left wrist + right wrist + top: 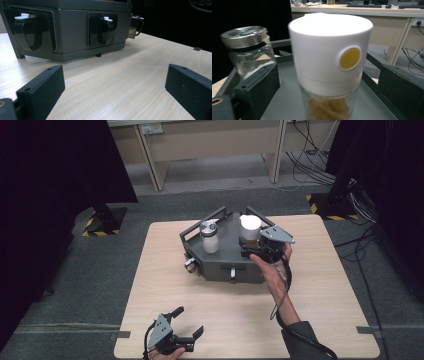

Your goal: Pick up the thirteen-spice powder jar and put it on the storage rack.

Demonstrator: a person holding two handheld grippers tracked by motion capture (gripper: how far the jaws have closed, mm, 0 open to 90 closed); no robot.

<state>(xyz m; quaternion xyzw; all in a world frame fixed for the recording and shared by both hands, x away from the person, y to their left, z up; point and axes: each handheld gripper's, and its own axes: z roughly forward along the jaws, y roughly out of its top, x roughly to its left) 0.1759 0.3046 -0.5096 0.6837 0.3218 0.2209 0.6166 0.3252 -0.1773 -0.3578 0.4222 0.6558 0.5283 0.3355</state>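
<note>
The white-capped jar (329, 67) is stood upright on the grey tray (227, 252), straddled untouched at twelve o'clock by the right gripper (256, 251)'s wide fingers (257, 87), nearer than the left gripper (187, 325).

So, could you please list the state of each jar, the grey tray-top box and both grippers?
White-lidded jar: upright, lid on, between open jaws.
Metal-lidded jar: upright, closed.
Grey box: front latches look shut.
Right gripper: open around the white-lidded jar.
Left gripper: open, empty, near table edge.

Dark sleeve (302, 335) — 2 black grippers (grey plates, trailing cables).
</note>
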